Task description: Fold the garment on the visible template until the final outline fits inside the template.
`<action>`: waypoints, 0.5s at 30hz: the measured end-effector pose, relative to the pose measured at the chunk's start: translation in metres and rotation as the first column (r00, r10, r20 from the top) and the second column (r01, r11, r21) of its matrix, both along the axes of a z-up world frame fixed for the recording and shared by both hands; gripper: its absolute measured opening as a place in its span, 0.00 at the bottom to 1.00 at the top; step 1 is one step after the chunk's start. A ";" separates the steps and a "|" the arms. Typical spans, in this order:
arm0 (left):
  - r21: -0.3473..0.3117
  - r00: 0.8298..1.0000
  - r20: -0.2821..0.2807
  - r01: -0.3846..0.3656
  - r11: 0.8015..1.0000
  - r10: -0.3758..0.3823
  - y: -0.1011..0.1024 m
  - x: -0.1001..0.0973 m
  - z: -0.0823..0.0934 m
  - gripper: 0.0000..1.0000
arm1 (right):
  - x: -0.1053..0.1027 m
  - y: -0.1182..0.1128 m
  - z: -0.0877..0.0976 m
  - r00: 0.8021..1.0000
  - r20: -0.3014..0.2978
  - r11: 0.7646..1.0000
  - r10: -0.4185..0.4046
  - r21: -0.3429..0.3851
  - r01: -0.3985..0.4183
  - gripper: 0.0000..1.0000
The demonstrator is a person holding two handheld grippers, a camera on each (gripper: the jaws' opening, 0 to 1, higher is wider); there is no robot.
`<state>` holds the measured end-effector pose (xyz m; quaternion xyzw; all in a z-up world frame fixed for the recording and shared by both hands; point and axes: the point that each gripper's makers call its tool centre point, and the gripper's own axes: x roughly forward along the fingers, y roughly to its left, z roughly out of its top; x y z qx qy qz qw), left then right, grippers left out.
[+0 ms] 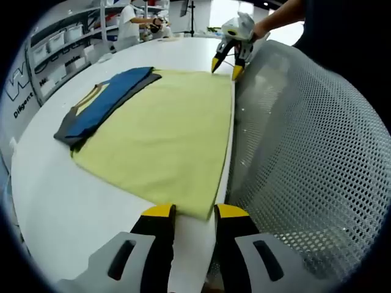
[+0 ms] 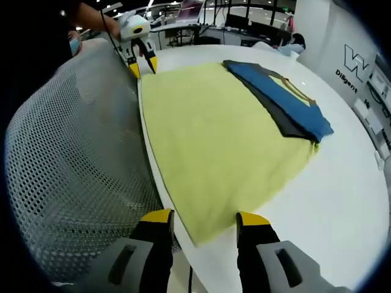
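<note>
- Left gripper (image 1: 195, 210) sits low at the near bench edge, jaws parted to a moderate gap, straddling the near corner of the yellow template (image 1: 165, 134); whether the tips touch the cloth, I cannot tell.
- Right gripper (image 2: 204, 217) does the same at the other corner on that same edge, jaws open a bit wider with the yellow corner running in between them, nothing pinched yet.
- Each gripper shows up far off in the other's view, yellow tips angled down at the bench (image 1: 55, 207) edge, a person's hand behind it; a white mesh surface (image 2: 73, 152) runs alongside that edge.
- The garment (image 2: 284, 97), blue over dark grey, lies folded into a narrow strip along the template's far side, reaching to the template's far corner. It looks already inside the yellow outline or very near it, so my read is that folding is mostly done.
- To do this step well: if these corners are the target, close both grippers together and at the same depth so the cloth lifts evenly.
- Keep the lift low and slow; a jerk would slide the folded strip off the yellow.
- Carry both hands parallel across the bench, so the far edge stays square.
- Keep everything on the white bench and in sight.
</note>
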<state>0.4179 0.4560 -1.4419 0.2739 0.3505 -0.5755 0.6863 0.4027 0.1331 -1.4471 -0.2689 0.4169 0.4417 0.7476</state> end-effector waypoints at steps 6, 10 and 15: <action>-0.007 1.000 0.015 -0.010 1.000 0.010 -0.001 0.004 0.000 0.18 | 0.001 -0.002 -0.001 1.000 0.001 1.000 -0.007 -0.009 0.007 0.29; -0.005 1.000 0.031 -0.002 1.000 0.002 0.000 0.005 -0.001 0.16 | 0.000 -0.001 -0.001 1.000 -0.004 1.000 0.003 -0.015 -0.003 0.27; 0.007 0.999 0.012 -0.036 0.999 0.036 0.000 0.009 -0.001 0.12 | 0.000 -0.001 -0.002 1.000 -0.010 1.000 0.005 -0.027 -0.005 0.25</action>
